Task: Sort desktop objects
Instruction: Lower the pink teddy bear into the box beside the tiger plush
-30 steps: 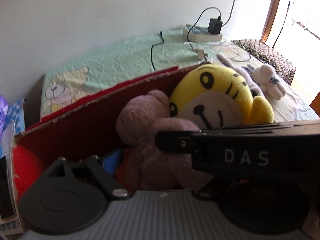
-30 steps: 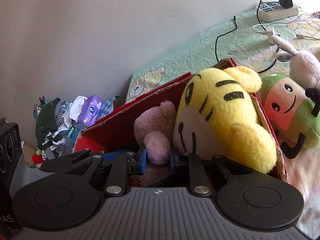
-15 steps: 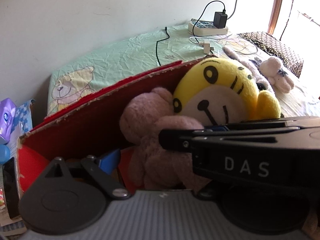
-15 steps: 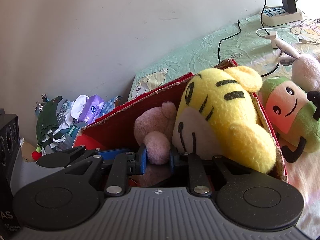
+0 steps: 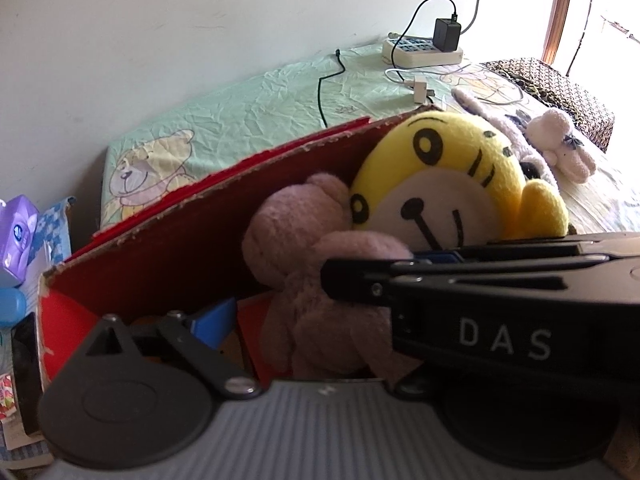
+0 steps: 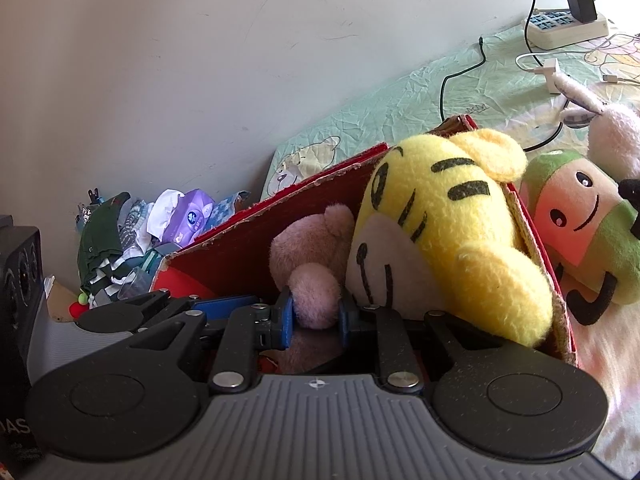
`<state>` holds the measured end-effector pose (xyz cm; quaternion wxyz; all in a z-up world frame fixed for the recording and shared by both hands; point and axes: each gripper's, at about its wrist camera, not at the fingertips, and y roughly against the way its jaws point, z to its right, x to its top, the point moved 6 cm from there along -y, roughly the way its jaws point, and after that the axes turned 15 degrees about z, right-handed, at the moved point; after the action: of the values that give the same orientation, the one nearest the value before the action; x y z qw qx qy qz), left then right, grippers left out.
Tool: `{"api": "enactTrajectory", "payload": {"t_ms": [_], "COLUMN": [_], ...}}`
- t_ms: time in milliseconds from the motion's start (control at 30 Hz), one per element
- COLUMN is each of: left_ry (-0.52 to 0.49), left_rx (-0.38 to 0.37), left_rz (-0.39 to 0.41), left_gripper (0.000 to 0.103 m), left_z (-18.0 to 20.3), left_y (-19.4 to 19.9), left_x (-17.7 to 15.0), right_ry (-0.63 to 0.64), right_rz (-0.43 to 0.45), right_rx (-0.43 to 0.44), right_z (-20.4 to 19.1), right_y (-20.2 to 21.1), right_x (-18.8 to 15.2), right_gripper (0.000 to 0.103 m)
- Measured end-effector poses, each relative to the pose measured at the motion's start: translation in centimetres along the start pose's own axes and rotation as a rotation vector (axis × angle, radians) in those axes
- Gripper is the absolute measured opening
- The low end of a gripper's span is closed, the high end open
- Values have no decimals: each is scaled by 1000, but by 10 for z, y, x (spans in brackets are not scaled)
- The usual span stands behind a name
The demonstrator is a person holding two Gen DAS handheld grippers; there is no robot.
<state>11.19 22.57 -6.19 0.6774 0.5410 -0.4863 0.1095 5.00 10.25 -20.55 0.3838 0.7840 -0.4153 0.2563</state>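
A pink teddy bear and a yellow tiger plush sit inside a red cardboard box. In the right wrist view my right gripper is shut on the pink bear's paw, with a blue pad on each side of it. The gripper's black body crosses the left wrist view. My left gripper stands open low in the box beside the bear. Its left fingertip shows, while the right one is hidden behind the other gripper.
A green and pink plush lies right of the box, near a white bunny plush. A power strip and cables rest on the green sheet behind. Clothes and a purple tissue pack are piled left, by a black speaker.
Both views have drifted only slightly. The right gripper stays shut on the bear's paw and the left stays open.
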Motion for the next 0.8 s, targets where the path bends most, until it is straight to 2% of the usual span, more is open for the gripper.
{"api": "enactTrajectory", "payload": {"t_ms": [167, 567, 700, 800], "left_ry": [35, 1, -9, 2], "left_rx": [-4, 16, 25, 29], "left_rz": [-20, 10, 16, 5], "left_gripper": [98, 98, 97, 97], "left_z": [-4, -1, -2, -4], "left_y": [-3, 0, 0, -1], "left_x": [-1, 0, 1, 1], "right_ry": [17, 30, -11, 28], "right_rz": [3, -11, -21, 4], "right_rx": [-1, 1, 39, 64], "right_z": [-2, -4, -4, -5], "right_y": [0, 1, 5, 7], "right_x": [-2, 0, 8, 16], "right_gripper": [21, 21, 21, 21]}}
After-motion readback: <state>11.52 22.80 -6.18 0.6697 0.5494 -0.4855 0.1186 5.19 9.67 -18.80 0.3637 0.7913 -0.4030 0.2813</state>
